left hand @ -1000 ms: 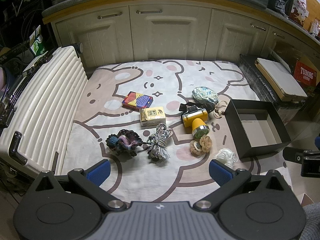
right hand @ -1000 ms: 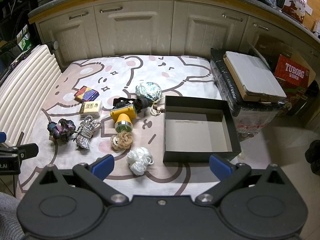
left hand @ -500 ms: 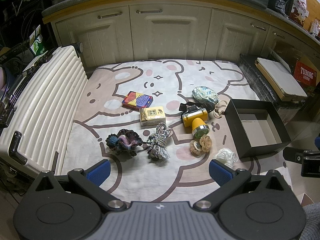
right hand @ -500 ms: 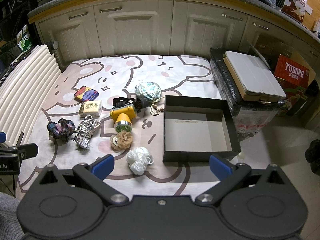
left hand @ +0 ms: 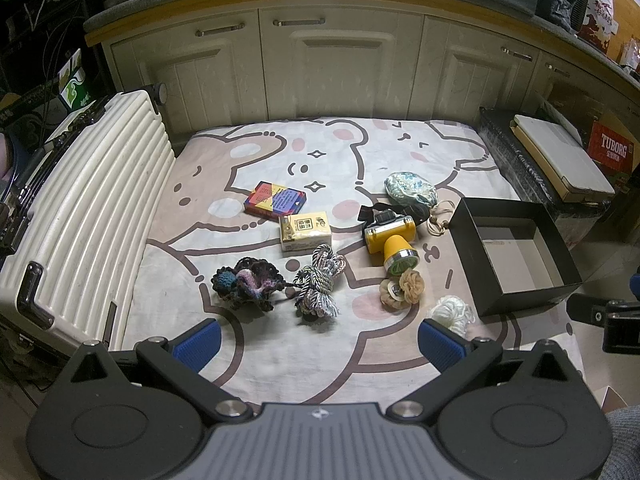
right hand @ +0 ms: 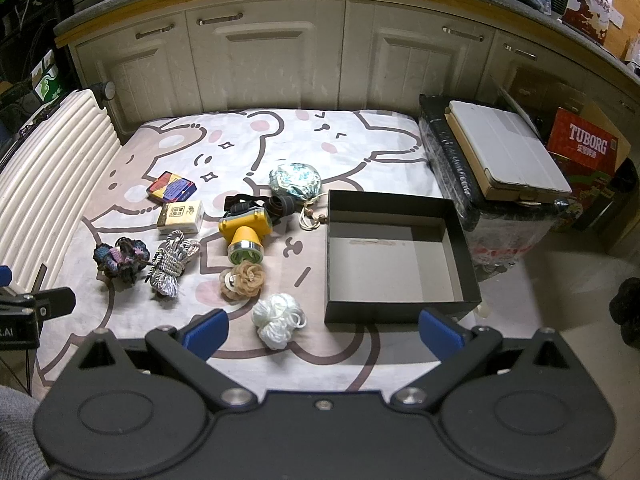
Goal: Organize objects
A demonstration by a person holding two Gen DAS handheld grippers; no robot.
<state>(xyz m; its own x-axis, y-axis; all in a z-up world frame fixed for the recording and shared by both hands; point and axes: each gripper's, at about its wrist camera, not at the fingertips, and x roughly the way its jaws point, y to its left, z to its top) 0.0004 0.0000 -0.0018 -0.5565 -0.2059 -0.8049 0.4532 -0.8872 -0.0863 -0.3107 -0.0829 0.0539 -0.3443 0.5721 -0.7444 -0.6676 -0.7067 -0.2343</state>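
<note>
The black box (right hand: 400, 256) sits open-topped with nothing in it, on the right part of the bear-print mat (right hand: 248, 136), its right side near a black wrapped crate (right hand: 452, 168) that carries a flat white board (right hand: 508, 144). To the left of the box the loose things lie spread over the mat. Nearest is a white yarn bundle (right hand: 278, 320), just left of the box's near corner; beyond it a tan fabric flower (right hand: 242, 278) lies close in front of the lens of a yellow headlamp (right hand: 246, 232), whose black strap reaches toward a blue-green patterned pouch (right hand: 295, 181) farther back, the pouch's cord and beads trailing almost to the box's far left corner. Left of the headlamp lie a grey-and-white rope coil (left hand: 320, 284) and, beside it and apart, a dark crocheted piece (left hand: 248, 284). Farther back a yellow packet (left hand: 306, 231) rests just near of a colourful card box (left hand: 276, 199). A white ribbed suitcase (left hand: 76, 216) lies along the mat's left edge, and cream cabinet doors (left hand: 336, 64) stand behind. The left gripper (left hand: 320, 336) hovers over the near edge of the mat with its blue-tipped fingers (left hand: 198, 340) spread wide and nothing between them. The right gripper (right hand: 322, 332) hangs likewise above the near edge, fingers (right hand: 442, 332) wide apart and holding nothing, the white yarn lying in the gap below.
</note>
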